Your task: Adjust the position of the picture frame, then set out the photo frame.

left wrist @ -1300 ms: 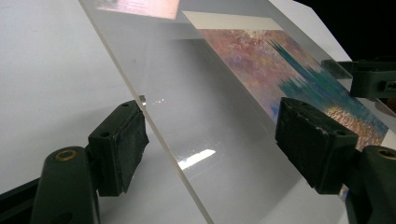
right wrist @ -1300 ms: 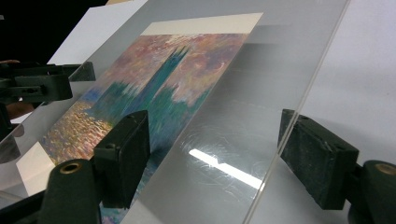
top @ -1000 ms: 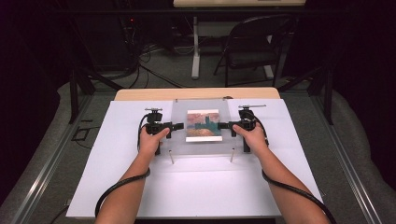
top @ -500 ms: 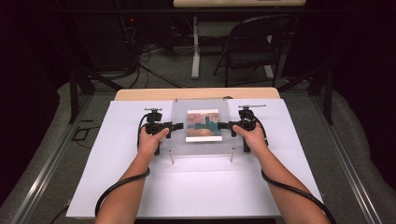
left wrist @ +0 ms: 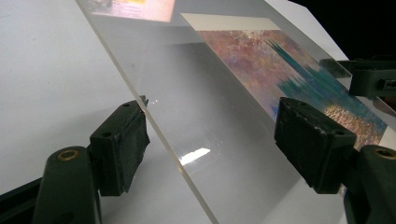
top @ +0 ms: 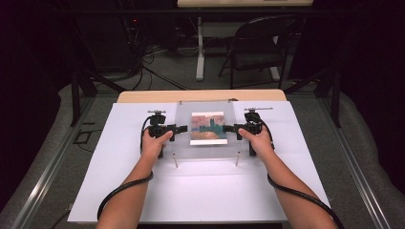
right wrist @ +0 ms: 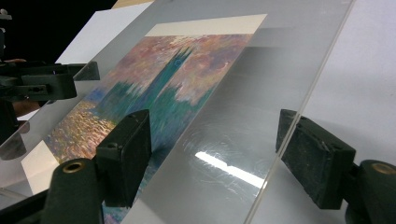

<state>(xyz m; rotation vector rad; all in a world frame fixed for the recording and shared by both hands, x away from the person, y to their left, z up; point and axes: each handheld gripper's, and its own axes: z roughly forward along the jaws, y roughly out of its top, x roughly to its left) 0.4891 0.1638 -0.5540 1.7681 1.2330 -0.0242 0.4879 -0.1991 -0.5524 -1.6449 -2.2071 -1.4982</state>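
Note:
A clear acrylic sheet [top: 208, 149] lies across the white board, with a printed painting [top: 208, 128] of a blue tower under a pink sky beneath it. Two thin pegs [top: 175, 161] stand under its near edge. My left gripper [top: 180, 129] straddles the sheet's left edge, and in the left gripper view its jaws [left wrist: 212, 154] stand wide apart, one on each face. My right gripper [top: 228, 128] straddles the right edge the same way, and its jaws [right wrist: 215, 158] are also apart. Each gripper view shows the other gripper across the sheet.
The white board [top: 200, 195] covers a wooden table [top: 143, 97]. Behind the table stand a black folding chair [top: 260, 47] and a desk leg [top: 199, 47], with cables on the floor. Black cables trail from both grippers past the forearms.

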